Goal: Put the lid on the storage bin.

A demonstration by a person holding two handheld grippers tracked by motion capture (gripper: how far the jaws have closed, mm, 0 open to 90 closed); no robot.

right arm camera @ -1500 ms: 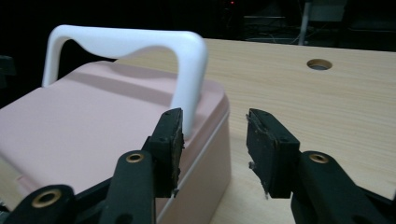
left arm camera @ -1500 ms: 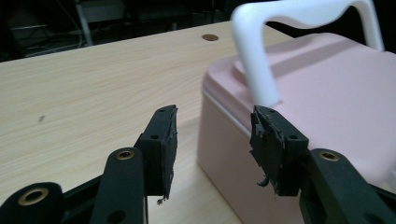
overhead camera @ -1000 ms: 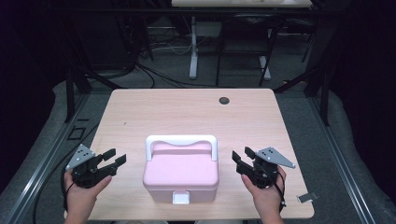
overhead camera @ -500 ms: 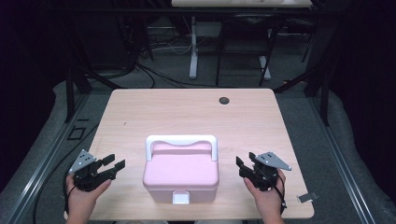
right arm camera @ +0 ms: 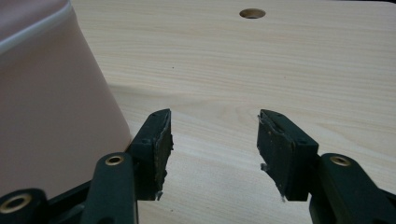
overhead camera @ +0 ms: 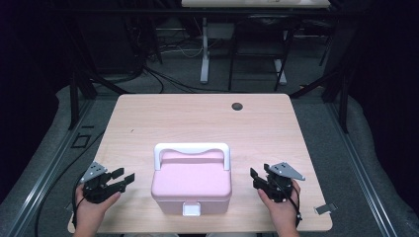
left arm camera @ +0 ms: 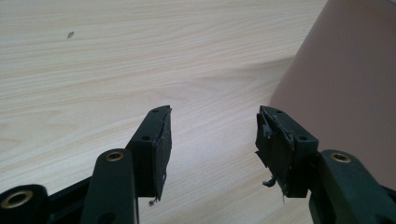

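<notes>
A pink lidded box [overhead camera: 191, 185] with a white handle [overhead camera: 191, 148] and a white front latch [overhead camera: 191, 209] stands near the front middle of the wooden table [overhead camera: 197, 118]. My left gripper [overhead camera: 124, 175] is held low to the left of the box, pointing at its side, jaws open and empty. In the left gripper view the left gripper [left arm camera: 212, 126] has bare table between its jaws and the box wall [left arm camera: 345, 84] at the right. My right gripper [overhead camera: 255, 178] sits low to the right of the box, open and empty. In the right gripper view the right gripper [right arm camera: 214, 126] has the box [right arm camera: 46, 93] at its left.
A round cable hole [overhead camera: 237, 106] lies at the table's far side and shows as the hole [right arm camera: 252, 13] in the right gripper view. A small metal clip [overhead camera: 324, 209] lies by the front right corner. Black frames and cables stand on the floor beyond the table.
Both hands have sunk toward the tabletop, staying on either side of the box. The jaws look as wide as before. The box has not moved.
</notes>
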